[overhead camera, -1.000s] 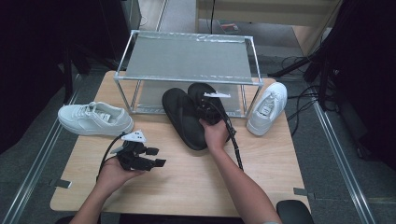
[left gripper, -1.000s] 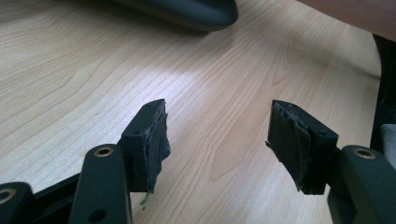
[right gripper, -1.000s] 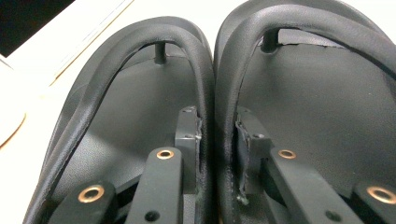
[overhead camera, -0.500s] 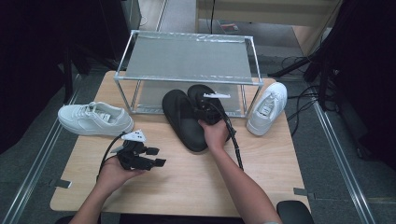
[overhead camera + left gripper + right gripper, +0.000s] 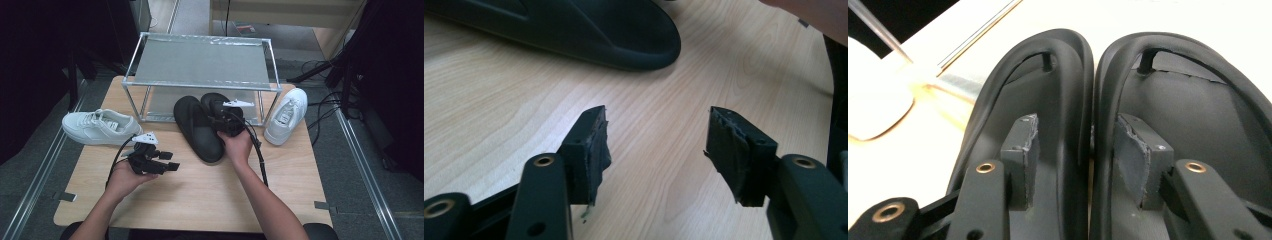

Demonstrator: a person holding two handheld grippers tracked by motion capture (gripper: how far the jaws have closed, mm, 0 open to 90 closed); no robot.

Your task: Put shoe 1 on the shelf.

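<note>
Black flip-flops (image 5: 200, 127) (white sneakers (image 5: 100, 127))

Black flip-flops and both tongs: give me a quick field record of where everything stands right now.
flip-flops: black flip-flops lie side by side on the table, toes just under the metal rack
right tongs: right tongs straddle the two adjoining inner edges, jaws just been opening, pads off the rubber
left tongs: left tongs open over bare wood, nothing between
white sneakers: left sneaker, right sneaker, untouched
</note>
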